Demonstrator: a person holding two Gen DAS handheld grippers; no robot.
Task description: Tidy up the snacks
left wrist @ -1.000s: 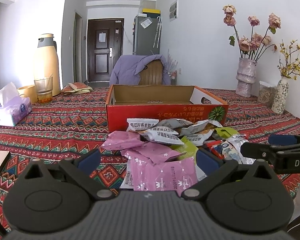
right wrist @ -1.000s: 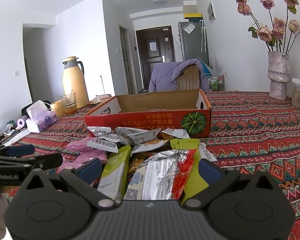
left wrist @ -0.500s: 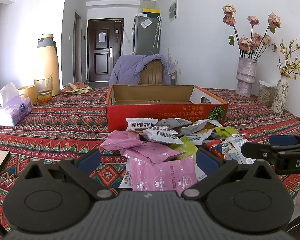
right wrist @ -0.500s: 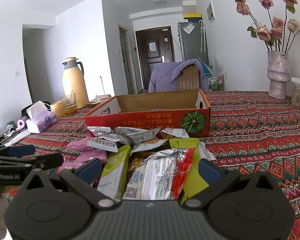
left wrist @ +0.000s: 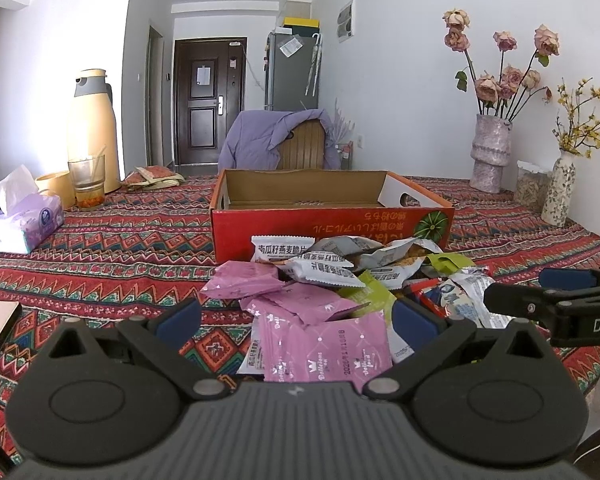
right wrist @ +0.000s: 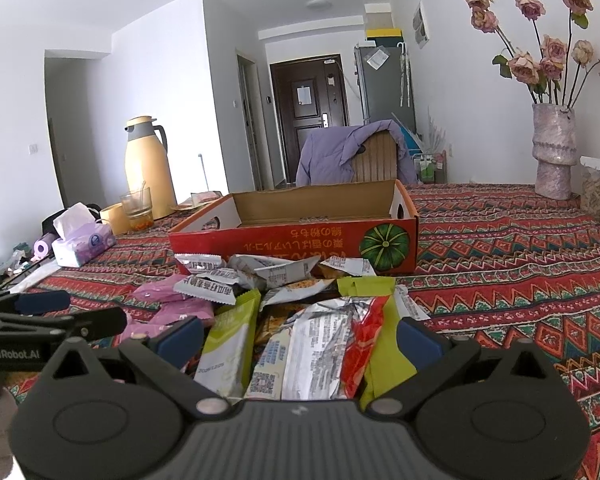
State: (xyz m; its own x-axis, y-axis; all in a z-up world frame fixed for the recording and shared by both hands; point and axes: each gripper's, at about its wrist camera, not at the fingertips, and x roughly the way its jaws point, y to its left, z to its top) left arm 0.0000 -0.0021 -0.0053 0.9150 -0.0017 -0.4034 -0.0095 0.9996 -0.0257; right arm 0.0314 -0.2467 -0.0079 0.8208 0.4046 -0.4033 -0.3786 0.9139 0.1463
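Here the snack pile [left wrist: 332, 292] lies just ahead of both wide-open hand-held grippers

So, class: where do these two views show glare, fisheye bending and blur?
Left wrist view: sunlight washes out the wall behind the yellow thermos; black vignette at the corners; the right gripper at the edge is stretched. Right wrist view: the walls bow outward; silver wrappers glint; nearby snack packets look soft.

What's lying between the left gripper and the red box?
The snack pile: pink packets nearest the left gripper, white and green ones up against the red box. Left wrist view.
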